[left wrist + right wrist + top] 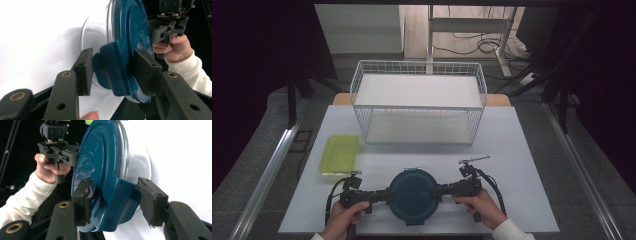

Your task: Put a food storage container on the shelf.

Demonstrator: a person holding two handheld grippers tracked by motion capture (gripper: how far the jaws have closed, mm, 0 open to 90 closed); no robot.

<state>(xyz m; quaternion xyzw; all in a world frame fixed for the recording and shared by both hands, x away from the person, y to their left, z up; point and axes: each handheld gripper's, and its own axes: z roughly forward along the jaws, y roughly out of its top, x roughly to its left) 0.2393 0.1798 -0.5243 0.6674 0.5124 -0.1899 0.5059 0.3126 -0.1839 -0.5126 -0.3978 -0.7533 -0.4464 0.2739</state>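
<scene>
While both hands hold the grippers low at the near edge of the table (522, 150), a round container with a dark blue lid (413, 192) sits between them, at about 6 o'clock in the high view. The left gripper (384, 195) meets the lid from 9 o'clock, and the right gripper (438, 190) meets it from 3 o'clock.

Seen from the left gripper view, the jaws stand about half open around a blue latch tab (113, 67) on the lid's rim; one pad lies against the lid's top, the other pad is just beside the tab, and I cannot tell whether it presses. Seen from the right gripper view, the jaws straddle the opposite latch tab (122, 200); one pad touches the lid's top face, the other stands just off the tab's outer edge.

At 11 o'clock from the container lies a yellow-green tray (339, 153). A white wire basket (419, 100) stands at 12 o'clock, well apart from it.
</scene>
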